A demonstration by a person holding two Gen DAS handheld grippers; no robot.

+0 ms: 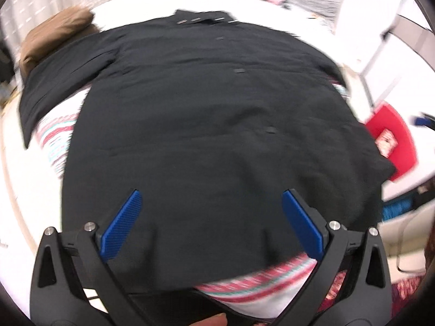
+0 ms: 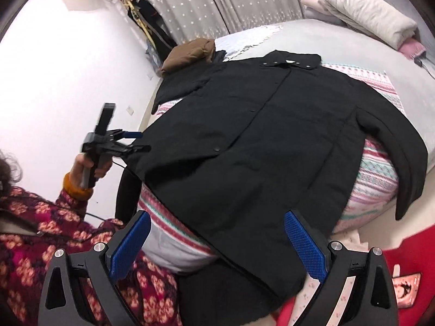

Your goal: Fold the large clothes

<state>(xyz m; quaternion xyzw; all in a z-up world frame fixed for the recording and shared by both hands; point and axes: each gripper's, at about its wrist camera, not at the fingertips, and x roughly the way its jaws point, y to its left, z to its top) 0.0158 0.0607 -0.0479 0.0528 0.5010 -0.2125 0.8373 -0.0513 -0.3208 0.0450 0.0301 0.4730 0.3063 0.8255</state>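
Note:
A large black coat (image 2: pixel 272 135) lies front up and snapped shut on a striped patterned blanket (image 2: pixel 378 168) on the bed, its collar at the far end. One sleeve (image 2: pixel 407 163) drapes off the right side, the other (image 1: pixel 54 81) stretches out left. My left gripper (image 1: pixel 212 198) hovers open over the coat's lower part (image 1: pixel 212 108), nothing between its blue pads (image 1: pixel 122 228). In the right wrist view a hand holds that left gripper (image 2: pixel 141 141) at the coat's left edge. My right gripper (image 2: pixel 217 217) stands open above the hem, holding nothing.
A brown padded garment (image 2: pixel 190 51) lies at the bed's far left corner. Folded bedding and a pillow (image 2: pixel 367 13) sit at the far right of the grey bed (image 2: pixel 299 35). A red item (image 2: pixel 402 258) is at the near right. The person's floral sleeve (image 2: pixel 54 231) is at the near left.

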